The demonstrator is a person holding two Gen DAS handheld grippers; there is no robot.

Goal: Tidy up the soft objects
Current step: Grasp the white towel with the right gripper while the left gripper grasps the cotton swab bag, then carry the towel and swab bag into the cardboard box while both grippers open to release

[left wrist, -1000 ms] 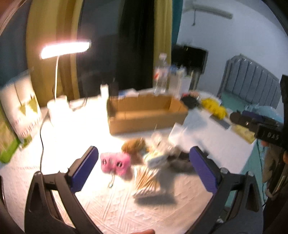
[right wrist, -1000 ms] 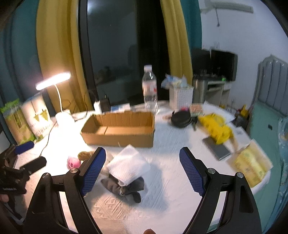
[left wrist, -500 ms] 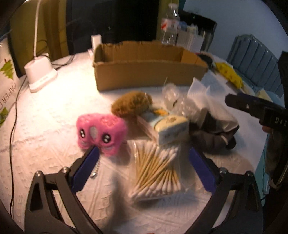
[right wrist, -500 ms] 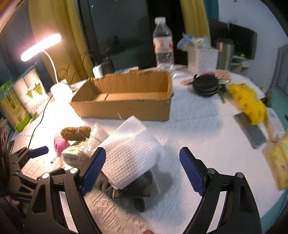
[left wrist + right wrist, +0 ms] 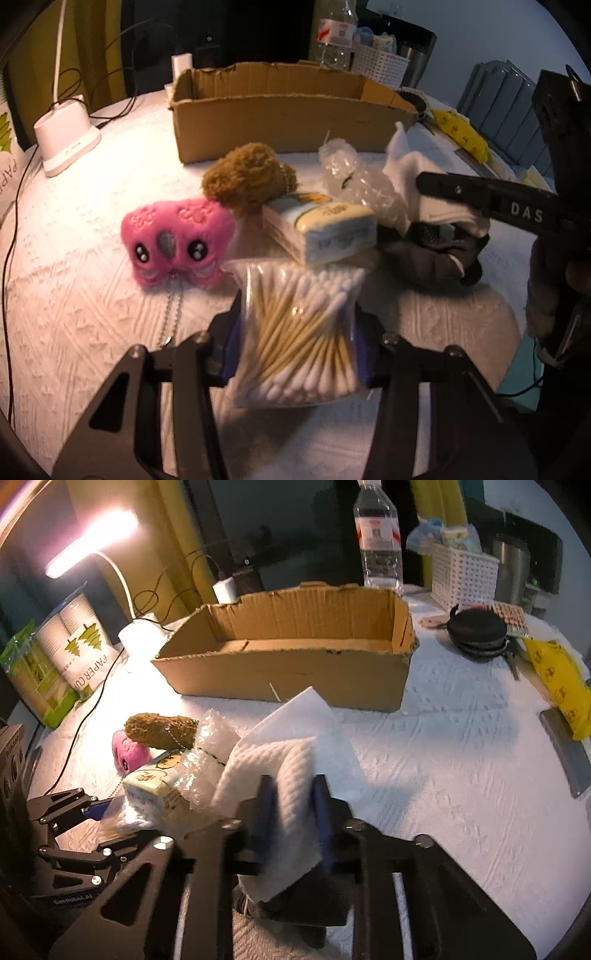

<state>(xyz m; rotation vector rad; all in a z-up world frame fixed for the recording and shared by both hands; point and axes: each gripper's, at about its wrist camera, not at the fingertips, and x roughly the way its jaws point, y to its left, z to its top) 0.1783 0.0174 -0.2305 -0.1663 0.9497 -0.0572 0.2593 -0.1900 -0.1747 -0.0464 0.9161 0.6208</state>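
Note:
My left gripper [image 5: 295,343] is shut on a clear bag of cotton swabs [image 5: 299,332] lying on the white tablecloth. A pink plush [image 5: 177,240], a brown plush [image 5: 247,177], a tissue pack [image 5: 325,229] and bubble wrap [image 5: 354,177] lie just beyond it. My right gripper [image 5: 291,812] is shut on a folded white paper towel [image 5: 291,760] that lies on a dark grey cloth [image 5: 295,897]. The open cardboard box [image 5: 295,664] stands behind the pile.
A lit desk lamp [image 5: 92,542] with its white base [image 5: 66,136] stands at the left by a paper-cup pack [image 5: 77,646]. A water bottle [image 5: 378,539], white basket [image 5: 461,576], black pouch [image 5: 476,635] and yellow bag [image 5: 557,679] stand behind and right of the box.
Both grippers have moved down to the pile and shut: the left on the cotton swab bag, the right on the paper towel.

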